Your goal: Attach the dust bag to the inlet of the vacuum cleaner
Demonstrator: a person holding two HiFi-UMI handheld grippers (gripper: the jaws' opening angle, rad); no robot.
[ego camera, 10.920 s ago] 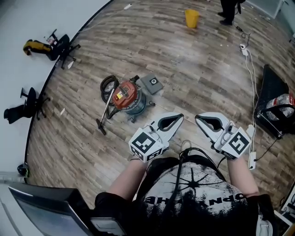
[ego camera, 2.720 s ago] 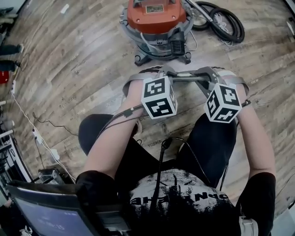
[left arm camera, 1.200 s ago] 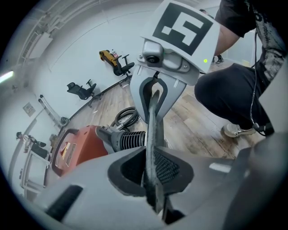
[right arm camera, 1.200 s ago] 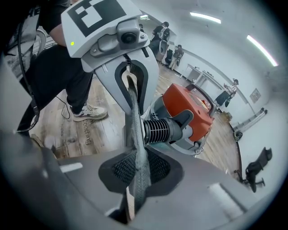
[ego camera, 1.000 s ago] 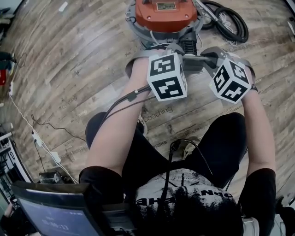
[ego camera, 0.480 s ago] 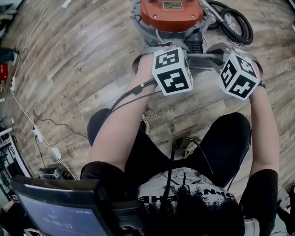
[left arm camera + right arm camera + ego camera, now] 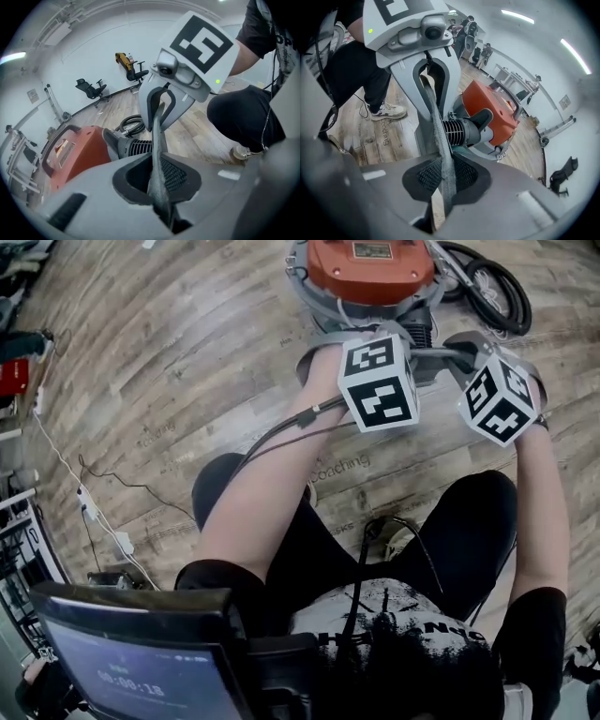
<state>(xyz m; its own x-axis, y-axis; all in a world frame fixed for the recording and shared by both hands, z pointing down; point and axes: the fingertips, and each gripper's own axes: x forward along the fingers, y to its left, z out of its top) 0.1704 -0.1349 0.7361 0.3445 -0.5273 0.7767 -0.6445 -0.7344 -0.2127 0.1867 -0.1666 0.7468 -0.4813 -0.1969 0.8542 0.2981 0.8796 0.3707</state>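
Observation:
The grey felt dust bag (image 7: 157,140) is stretched edge-on between my two grippers. My left gripper (image 7: 157,177) is shut on one end, my right gripper (image 7: 444,174) on the other end of the bag (image 7: 438,126). The red vacuum cleaner (image 7: 370,263) stands on the wood floor just beyond my hands. Its black ribbed inlet (image 7: 136,147) points toward the bag, and the right gripper view shows the inlet (image 7: 461,132) right behind the fabric. In the head view the marker cubes (image 7: 378,382) hide the jaws, and only a grey strip of bag (image 7: 441,354) shows.
A coiled black hose (image 7: 492,296) lies to the right of the vacuum. Cables and a power strip (image 7: 94,512) run along the floor at left. A screen (image 7: 131,652) sits at the lower left. My knees are just behind the grippers. Office chairs (image 7: 91,86) stand by the far wall.
Ten seconds ago the grippers were empty and the vacuum far off. Since 2.7 s ago the bag, held by both, has come up to the inlet. Over the last second it edged slightly closer.

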